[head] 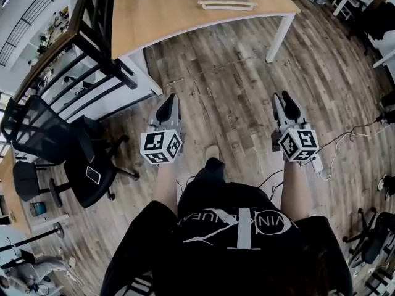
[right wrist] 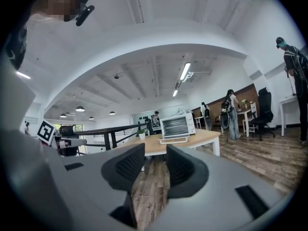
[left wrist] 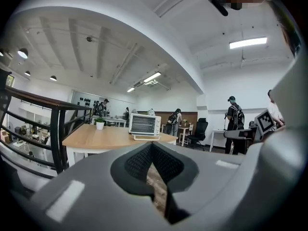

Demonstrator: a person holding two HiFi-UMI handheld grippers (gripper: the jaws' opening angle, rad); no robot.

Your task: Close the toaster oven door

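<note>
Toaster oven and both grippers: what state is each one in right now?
Toaster oven: on the wooden table, well away from both grippers.
Toaster oven door: open, folded down flat in front of the oven.
Left gripper: shut, jaw tips touching, holding nothing.
Right gripper: open, jaws apart, nothing between them.
</note>
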